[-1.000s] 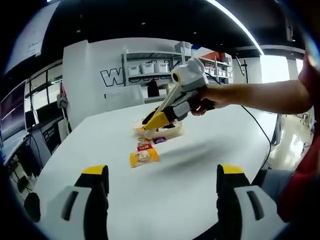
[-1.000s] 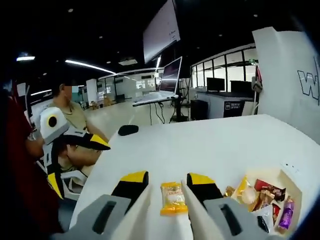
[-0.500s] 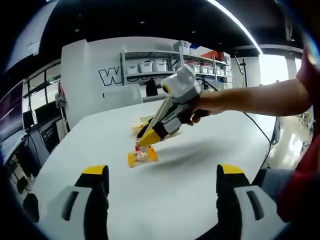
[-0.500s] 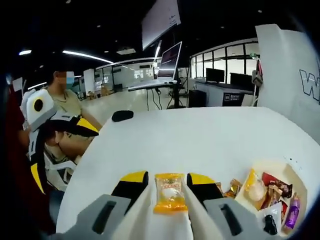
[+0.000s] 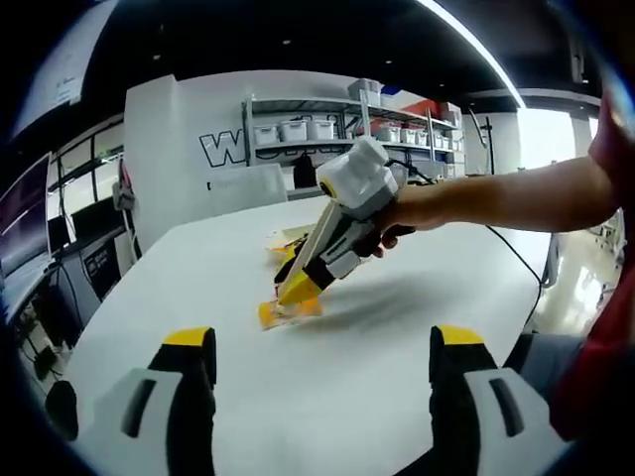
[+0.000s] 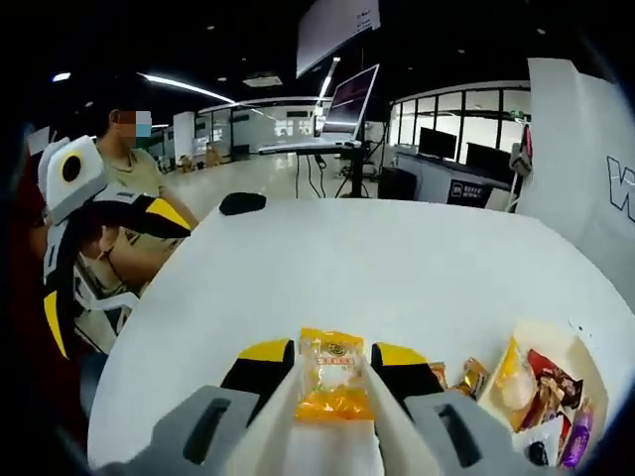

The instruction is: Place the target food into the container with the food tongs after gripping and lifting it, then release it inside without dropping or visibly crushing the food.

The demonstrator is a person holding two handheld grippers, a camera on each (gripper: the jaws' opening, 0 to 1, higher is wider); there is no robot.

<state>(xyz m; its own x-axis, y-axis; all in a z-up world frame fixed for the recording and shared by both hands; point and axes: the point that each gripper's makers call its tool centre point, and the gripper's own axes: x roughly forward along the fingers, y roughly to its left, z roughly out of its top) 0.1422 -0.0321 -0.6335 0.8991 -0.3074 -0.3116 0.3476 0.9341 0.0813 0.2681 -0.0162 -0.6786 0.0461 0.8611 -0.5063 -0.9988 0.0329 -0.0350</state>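
A yellow snack packet [image 6: 332,382] lies on the white table [image 6: 397,268], between the two jaws of my right gripper [image 6: 330,357]. The jaws stand on either side of it at the same gap as before; whether they touch it I cannot tell. In the left gripper view a hand holds the right gripper [image 5: 285,296] tilted down, its tips at the packet [image 5: 288,310]. The cream container [image 6: 571,329] with several wrapped snacks sits to the right of the packet. My left gripper [image 5: 322,342] hangs wide open over the near table with nothing between its jaws.
Two loose wrapped snacks [image 6: 466,377] lie between the packet and the container. A black object [image 6: 243,203] rests at the table's far edge. A person [image 6: 129,169] sits beyond that edge. Shelves with bins [image 5: 298,134] stand behind the table.
The right gripper has come down and forward onto the yellow packet, which now lies between its jaws instead of ahead of them. The left gripper has stayed open and still.
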